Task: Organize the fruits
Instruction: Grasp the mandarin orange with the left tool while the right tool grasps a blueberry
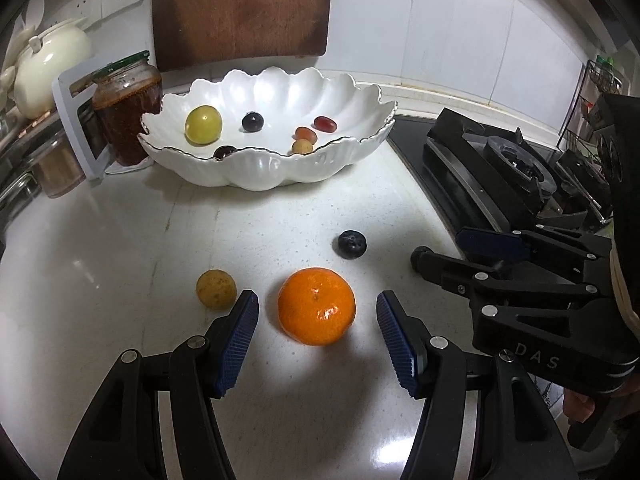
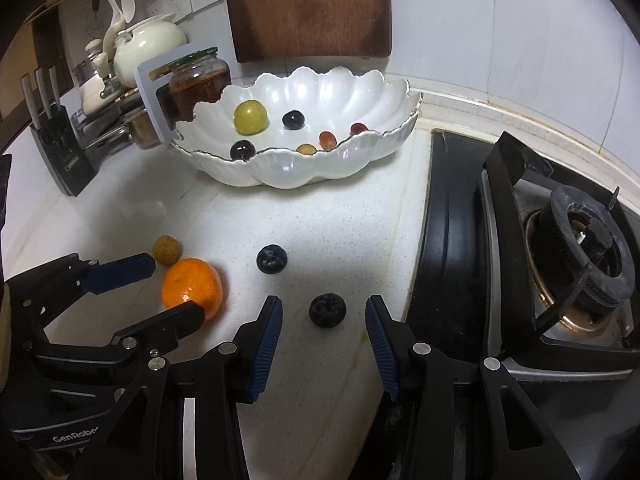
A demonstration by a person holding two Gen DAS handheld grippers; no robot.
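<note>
An orange mandarin [image 1: 316, 305] lies on the white counter between the open fingers of my left gripper [image 1: 317, 303]; the pads do not touch it. A small yellow-brown fruit [image 1: 216, 289] lies to its left and a dark blueberry [image 1: 351, 244] behind it. My right gripper [image 2: 323, 307] is open around a second dark berry [image 2: 327, 309] on the counter, not touching it. The first blueberry [image 2: 271, 259] and the mandarin [image 2: 192, 288] show to its left. A white scalloped bowl [image 1: 256, 172] at the back holds several small fruits.
A jar of red sauce [image 1: 127, 106] and a grey stand [image 1: 74, 120] sit left of the bowl. A wooden board [image 1: 242, 10] leans on the wall behind. A black gas hob [image 2: 560, 248] borders the counter on the right. A knife block [image 2: 60, 152] stands far left.
</note>
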